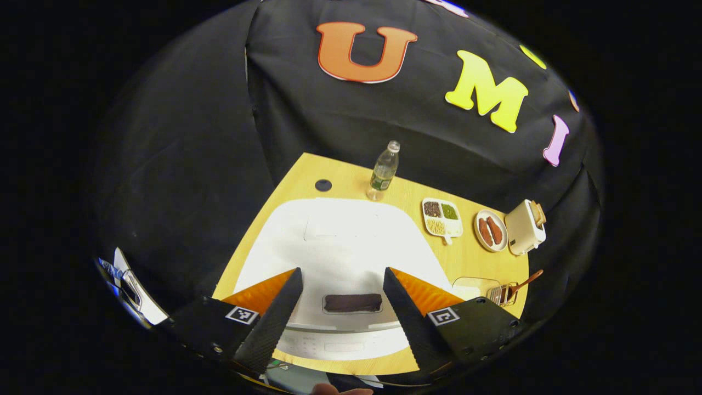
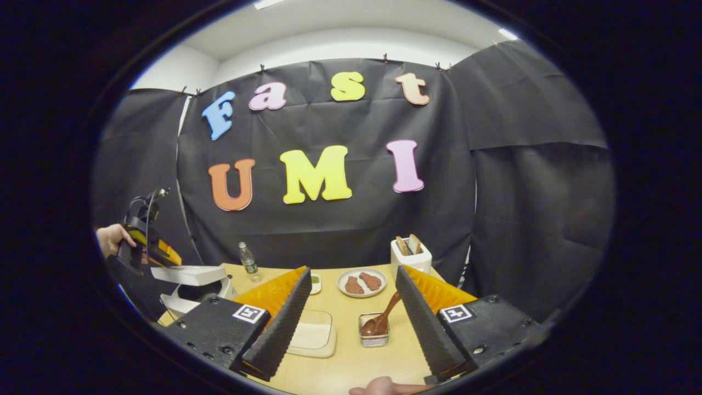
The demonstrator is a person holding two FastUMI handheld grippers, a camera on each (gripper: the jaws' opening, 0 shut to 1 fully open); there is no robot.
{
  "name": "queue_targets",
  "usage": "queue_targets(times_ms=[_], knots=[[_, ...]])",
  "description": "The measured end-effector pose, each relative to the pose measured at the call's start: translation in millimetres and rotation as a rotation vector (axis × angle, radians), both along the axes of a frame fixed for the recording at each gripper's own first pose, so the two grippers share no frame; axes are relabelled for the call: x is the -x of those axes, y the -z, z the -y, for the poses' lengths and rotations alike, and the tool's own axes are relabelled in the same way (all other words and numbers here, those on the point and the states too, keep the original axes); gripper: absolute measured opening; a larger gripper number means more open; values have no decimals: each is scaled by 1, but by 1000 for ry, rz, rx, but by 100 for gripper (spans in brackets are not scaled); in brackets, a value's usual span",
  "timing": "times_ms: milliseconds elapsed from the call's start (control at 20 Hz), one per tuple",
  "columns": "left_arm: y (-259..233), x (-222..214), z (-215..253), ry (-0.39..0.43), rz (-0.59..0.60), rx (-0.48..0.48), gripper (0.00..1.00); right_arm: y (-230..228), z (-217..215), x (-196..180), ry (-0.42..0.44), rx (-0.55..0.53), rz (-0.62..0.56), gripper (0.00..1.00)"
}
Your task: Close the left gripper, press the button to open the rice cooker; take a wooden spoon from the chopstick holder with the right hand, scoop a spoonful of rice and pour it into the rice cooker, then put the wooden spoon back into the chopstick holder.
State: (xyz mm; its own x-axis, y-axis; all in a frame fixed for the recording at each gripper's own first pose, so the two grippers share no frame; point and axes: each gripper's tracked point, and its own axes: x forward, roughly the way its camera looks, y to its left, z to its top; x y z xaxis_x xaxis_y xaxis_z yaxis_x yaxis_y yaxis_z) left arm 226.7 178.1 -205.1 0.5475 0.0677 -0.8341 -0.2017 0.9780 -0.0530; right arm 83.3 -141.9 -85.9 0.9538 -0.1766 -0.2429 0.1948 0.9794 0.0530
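- While you are hovering the left gripper point(image 1: 341, 315) above the rice cooker point(image 1: 340, 247), its jaws are standing wide apart and grasping nothing — the task asks for them closed before pressing, so that step looks not yet done.
- You are looking down on the cooker's white lid, with the dark button point(image 1: 352, 303) lying right between the fingers; that placement is lining the tool up for a straight push down.
- In the right gripper view, your left hand point(image 2: 112, 238) is holding that tool over the cooker point(image 2: 189, 282) at the table's left side.
- You are keeping the right gripper point(image 2: 351, 323) released as well, empty, low over the wooden table point(image 2: 351, 362) and aimed at the chopstick holder point(image 2: 374, 332).
- The wooden spoon point(image 2: 383, 318) is leaning in that holder, bowl down and handle tilting up to the right — probably so the handle is offering itself for a pinch.
- The shallow rice container point(image 2: 312, 333) is sitting just beside the holder, near the cooker, which is keeping the scooping path short.
- Farther back, a water bottle point(image 2: 248, 259), a plate point(image 2: 362, 282) and a toaster point(image 2: 410, 255) are standing well apart from your working area.
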Motion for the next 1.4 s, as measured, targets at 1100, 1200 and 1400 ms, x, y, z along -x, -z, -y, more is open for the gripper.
queue_targets(times_ms=[1100,1200,1400], knots=[[67,43,4,61,-48,-80,99,57,-53,-30,-84,-178,-48,100],[65,41,6,41,-27,-77,100,53,-58,-32,-93,-188,-42,100],[55,31,7,4,114,-66,98,28,-70,-40,-134,-121,-28,100]])
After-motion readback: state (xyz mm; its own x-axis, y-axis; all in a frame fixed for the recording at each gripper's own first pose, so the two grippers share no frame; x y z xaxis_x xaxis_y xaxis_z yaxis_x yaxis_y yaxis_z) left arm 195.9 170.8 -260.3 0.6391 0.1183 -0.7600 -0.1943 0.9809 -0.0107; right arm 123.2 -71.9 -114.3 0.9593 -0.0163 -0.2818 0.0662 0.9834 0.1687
